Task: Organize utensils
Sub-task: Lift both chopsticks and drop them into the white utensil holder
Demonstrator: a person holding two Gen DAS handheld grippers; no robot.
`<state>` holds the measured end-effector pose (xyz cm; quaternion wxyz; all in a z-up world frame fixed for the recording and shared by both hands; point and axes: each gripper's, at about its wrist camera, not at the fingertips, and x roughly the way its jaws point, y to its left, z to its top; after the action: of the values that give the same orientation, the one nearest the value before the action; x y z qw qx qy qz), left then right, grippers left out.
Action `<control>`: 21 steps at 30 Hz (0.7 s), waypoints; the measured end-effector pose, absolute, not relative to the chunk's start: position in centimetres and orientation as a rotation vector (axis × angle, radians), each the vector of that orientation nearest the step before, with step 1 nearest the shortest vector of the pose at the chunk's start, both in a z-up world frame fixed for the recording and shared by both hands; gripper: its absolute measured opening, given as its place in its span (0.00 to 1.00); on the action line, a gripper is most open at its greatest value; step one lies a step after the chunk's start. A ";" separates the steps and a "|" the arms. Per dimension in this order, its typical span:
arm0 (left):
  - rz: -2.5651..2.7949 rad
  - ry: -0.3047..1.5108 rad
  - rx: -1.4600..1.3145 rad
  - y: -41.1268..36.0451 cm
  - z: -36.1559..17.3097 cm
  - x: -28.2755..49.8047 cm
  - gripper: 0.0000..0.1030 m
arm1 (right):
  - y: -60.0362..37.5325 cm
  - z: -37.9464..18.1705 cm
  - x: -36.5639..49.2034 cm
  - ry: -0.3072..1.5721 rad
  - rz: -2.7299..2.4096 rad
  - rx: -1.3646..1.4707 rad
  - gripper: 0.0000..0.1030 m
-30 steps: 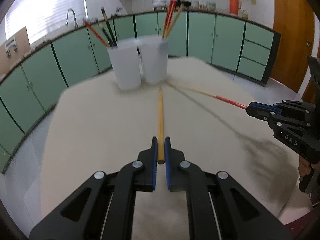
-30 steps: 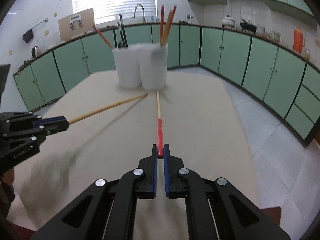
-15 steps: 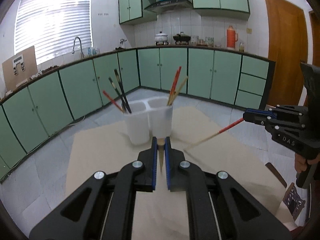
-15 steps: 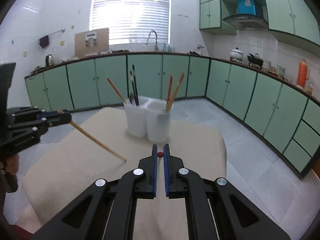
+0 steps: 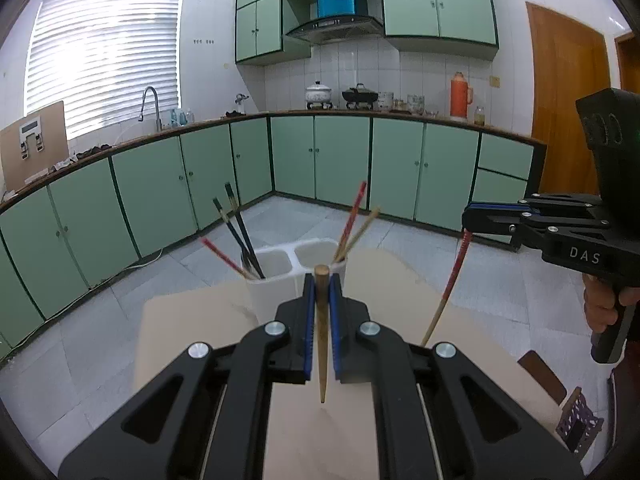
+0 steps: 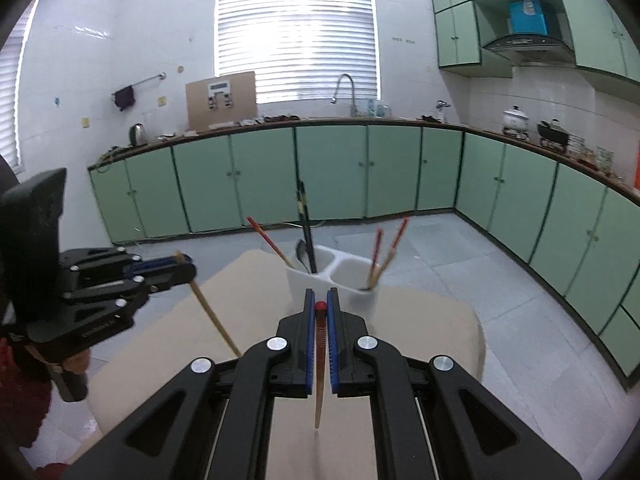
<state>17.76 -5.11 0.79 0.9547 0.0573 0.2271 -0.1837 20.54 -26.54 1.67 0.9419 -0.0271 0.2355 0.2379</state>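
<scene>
Both grippers are clamping chopsticks, tips hanging down: left gripper (image 5: 321, 280) the wooden chopstick (image 5: 321, 332), right gripper (image 6: 319, 307) the red chopstick (image 6: 319, 356) (white holder (image 6: 332, 276) lying farther ahead).

Green cabinets (image 5: 340, 160), orange thermos (image 5: 458, 94), faucet (image 6: 346, 90).

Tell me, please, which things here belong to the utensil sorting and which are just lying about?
Job: wooden chopstick in left gripper; red chopstick in right gripper; white holder.
Lying about: kettle, orange flask, pots.
</scene>
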 end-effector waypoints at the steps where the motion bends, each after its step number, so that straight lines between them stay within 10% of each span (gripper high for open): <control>1: -0.373 0.452 0.116 -5.1 1.2 18.0 0.06 | -26.5 2.1 20.8 0.473 0.488 -0.056 0.06; 21: -0.313 0.239 0.088 -6.0 9.1 25.4 0.06 | -24.4 10.7 28.7 0.264 0.424 -0.031 0.06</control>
<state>25.36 -5.96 9.06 0.9797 0.0436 0.1188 -0.1553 28.66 -24.43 10.72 0.9689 -0.0153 0.1304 0.2099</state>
